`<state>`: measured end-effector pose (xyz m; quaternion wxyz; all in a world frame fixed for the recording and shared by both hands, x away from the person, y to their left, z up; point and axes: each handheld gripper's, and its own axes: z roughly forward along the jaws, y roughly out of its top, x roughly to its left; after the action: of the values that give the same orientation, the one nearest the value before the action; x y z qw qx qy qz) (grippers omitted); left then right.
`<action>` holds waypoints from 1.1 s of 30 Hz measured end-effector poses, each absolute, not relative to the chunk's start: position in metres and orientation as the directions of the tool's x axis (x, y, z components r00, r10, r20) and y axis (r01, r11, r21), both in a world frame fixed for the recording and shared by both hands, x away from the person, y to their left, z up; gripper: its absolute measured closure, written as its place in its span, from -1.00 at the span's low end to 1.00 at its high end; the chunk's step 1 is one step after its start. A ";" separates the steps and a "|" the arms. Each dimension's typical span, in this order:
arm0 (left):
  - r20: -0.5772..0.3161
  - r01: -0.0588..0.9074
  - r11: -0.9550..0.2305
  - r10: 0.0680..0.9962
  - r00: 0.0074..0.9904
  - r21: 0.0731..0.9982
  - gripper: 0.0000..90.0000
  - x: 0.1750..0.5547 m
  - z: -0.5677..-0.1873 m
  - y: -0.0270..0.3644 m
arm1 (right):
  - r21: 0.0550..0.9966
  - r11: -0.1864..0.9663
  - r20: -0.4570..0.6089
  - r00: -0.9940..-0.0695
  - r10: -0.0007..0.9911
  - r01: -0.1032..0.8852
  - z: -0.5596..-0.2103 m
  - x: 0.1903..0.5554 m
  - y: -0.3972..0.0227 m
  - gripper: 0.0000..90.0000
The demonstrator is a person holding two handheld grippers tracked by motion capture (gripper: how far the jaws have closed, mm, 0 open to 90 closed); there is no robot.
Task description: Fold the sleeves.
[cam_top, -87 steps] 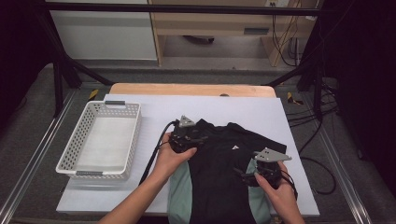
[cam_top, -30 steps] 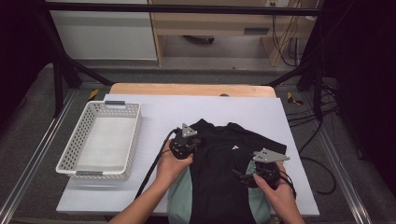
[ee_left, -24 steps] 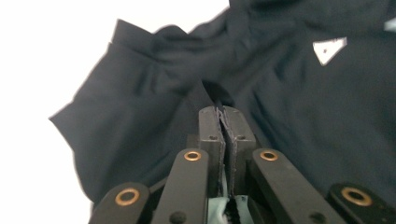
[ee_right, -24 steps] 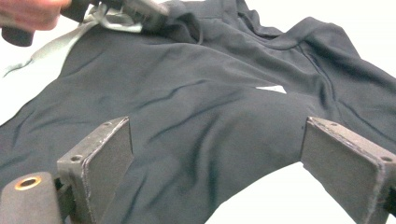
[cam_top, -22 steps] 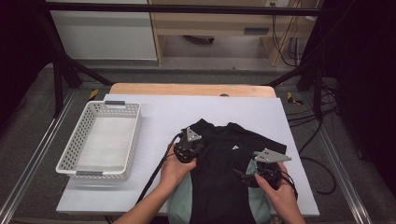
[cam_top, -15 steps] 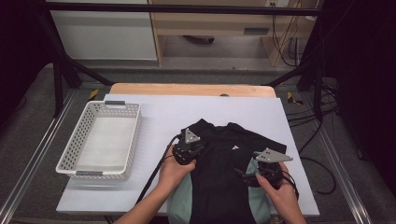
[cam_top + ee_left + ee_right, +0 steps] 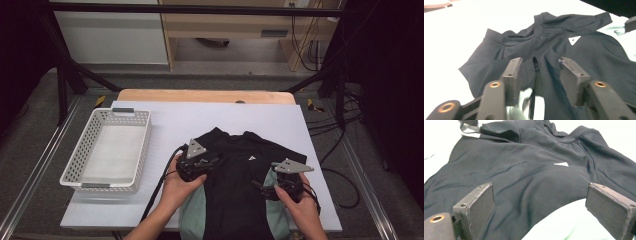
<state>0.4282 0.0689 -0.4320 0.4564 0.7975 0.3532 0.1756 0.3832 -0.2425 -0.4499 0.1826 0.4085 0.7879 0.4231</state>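
Jaws apart — white triangle logo (image 7: 574, 40)

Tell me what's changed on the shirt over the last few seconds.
The left gripper carried the shirt's left sleeve inward over the body, and its jaws have just been opening, letting the fold go. The right gripper stayed open at the right edge; the basket didn't move.

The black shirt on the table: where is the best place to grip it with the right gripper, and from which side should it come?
Probably the side hem of the black shirt, where its edge curves between the open right gripper jaws. Approach low from the shirt's outer side; that thin edge lies free on the table.
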 end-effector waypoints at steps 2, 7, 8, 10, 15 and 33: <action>-0.034 0.396 -0.328 0.732 0.680 0.858 0.05 0.421 -0.433 0.077 | 0.822 0.308 0.051 -0.601 0.798 0.479 -0.450 0.383 -0.244 -0.79; -0.018 0.392 -0.321 0.754 0.656 0.862 -0.12 0.404 -0.442 0.096 | 0.831 0.307 0.044 -0.604 0.796 0.464 -0.449 0.383 -0.245 -0.79; -0.026 0.399 -0.310 0.762 0.647 0.863 -0.17 0.403 -0.445 0.099 | 0.833 0.313 0.032 -0.603 0.797 0.457 -0.449 0.383 -0.245 -0.79; -0.040 0.415 -0.295 0.773 0.633 0.861 -0.27 0.405 -0.448 0.104 | 0.845 0.314 0.009 -0.600 0.800 0.432 -0.448 0.382 -0.245 -0.79; -0.022 0.415 -0.320 0.770 0.638 0.852 -0.47 0.408 -0.452 0.109 | 0.860 0.315 -0.010 -0.604 0.797 0.400 -0.448 0.382 -0.245 -0.79; -0.061 0.388 -0.227 0.794 0.605 0.893 -0.66 0.395 -0.442 0.143 | 0.835 0.384 -0.090 -0.588 0.804 0.395 -0.412 0.401 -0.238 -0.74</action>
<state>0.3947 0.1434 -0.4417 0.4830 0.7546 0.3914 0.2100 0.4010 -0.2376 -0.4124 0.2509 0.3780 0.7930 0.4067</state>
